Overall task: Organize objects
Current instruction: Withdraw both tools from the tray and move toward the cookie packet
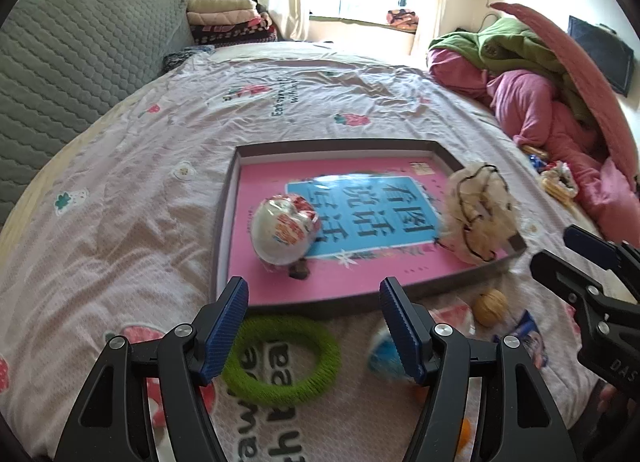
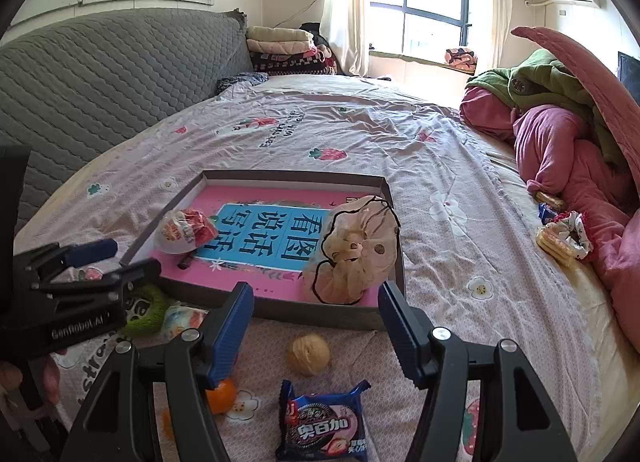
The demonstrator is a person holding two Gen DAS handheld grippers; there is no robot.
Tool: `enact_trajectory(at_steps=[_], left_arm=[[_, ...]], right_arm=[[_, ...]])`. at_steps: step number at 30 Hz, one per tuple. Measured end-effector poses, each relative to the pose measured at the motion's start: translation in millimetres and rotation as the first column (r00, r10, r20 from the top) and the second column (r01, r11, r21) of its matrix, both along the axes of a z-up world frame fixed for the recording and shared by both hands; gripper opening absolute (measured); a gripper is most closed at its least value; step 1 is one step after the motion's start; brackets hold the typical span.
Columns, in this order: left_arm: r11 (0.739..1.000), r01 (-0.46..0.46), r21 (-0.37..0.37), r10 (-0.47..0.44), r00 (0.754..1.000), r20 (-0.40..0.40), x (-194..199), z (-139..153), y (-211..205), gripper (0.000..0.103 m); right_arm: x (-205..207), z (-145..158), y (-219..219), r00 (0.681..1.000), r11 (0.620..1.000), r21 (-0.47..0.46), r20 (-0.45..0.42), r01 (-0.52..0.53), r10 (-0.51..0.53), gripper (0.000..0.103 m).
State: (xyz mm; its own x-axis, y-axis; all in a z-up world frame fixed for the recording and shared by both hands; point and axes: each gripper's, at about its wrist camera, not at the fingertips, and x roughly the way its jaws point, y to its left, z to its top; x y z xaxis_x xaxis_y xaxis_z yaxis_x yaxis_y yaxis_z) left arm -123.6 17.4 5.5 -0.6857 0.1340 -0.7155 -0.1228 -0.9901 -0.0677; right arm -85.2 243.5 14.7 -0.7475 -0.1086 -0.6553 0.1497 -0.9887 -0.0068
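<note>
A shallow grey box (image 1: 296, 145) (image 2: 288, 176) with a pink and blue bottom lies on the bed. In it are a white and red wrapped egg (image 1: 285, 230) (image 2: 182, 233), a small dark piece (image 1: 299, 269) and a cream scrunchie (image 1: 478, 214) (image 2: 354, 258). In front of the box lie a green ring (image 1: 280, 362) (image 2: 144, 308), a walnut (image 1: 491, 307) (image 2: 309, 354), a blue cookie packet (image 2: 322, 422) and an orange (image 2: 221, 396). My left gripper (image 1: 314, 326) is open and empty above the green ring. My right gripper (image 2: 316, 330) is open and empty above the walnut.
A grey quilted headboard (image 1: 72, 62) is at the left. Pink and green bedding (image 2: 560, 142) is piled at the right, with crackers and a small scrunchie (image 2: 568, 238) beside it. A blue and white ball (image 1: 386, 354) lies by the left gripper's right finger.
</note>
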Motion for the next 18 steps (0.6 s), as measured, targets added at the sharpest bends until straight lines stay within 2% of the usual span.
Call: enact_trajectory(at_steps=[2, 12, 18], left_arm=[[1.000, 0.003, 0.006, -0.003, 1.000, -0.004, 5, 2, 1, 0.075], [1.000, 0.002, 0.010, -0.002, 0.999, -0.043, 25, 10, -1, 0.076], [1.000, 0.010, 0.011, -0.009, 0.997, -0.070, 35, 16, 1, 0.076]], right_arm=[[3, 3, -1, 1.000, 1.000, 0.003, -0.005, -0.002, 0.002, 0.064], [16, 6, -5, 1.000, 1.000, 0.000, -0.001, -0.002, 0.002, 0.065], [24, 10, -9, 1.000, 0.999, 0.035, -0.014, 0.008, -0.008, 0.067]])
